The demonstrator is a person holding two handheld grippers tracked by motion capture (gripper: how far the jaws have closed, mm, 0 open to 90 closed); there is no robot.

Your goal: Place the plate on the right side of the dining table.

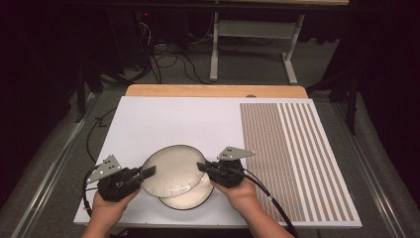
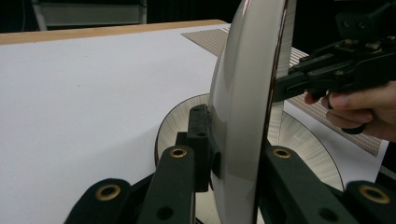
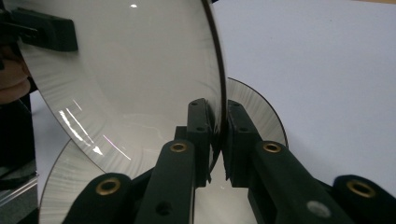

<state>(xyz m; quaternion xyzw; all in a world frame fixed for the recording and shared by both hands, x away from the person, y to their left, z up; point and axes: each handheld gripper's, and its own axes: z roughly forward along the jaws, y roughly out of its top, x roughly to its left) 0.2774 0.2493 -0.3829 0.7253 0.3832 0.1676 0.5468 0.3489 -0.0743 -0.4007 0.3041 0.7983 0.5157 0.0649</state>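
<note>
I hold a white plate with a thin dark rim [image 1: 171, 167] between both grippers, lifted and tilted over a second, similar plate [image 1: 190, 199] that lies flat on the white board. The left gripper [image 1: 148, 172] is shut on the raised plate's left rim and the right gripper [image 1: 202, 167] on its right rim. In the left gripper view the plate [image 2: 243, 88] stands edge-on in the left gripper [image 2: 236, 140], with the right gripper [image 2: 299, 84] on its far rim and the lower plate [image 2: 175, 123] behind. In the right gripper view the right gripper [image 3: 217, 135] pinches the plate [image 3: 130, 79] above the lower plate [image 3: 257, 109].
The white board [image 1: 163, 119] covers most of the wooden table [image 1: 213, 90]. A brown striped pattern [image 1: 297, 158] takes up its right part. Beyond the table are floor cables [image 1: 168, 59] and a white desk frame [image 1: 252, 34]. Bare board lies behind and left of the plates.
</note>
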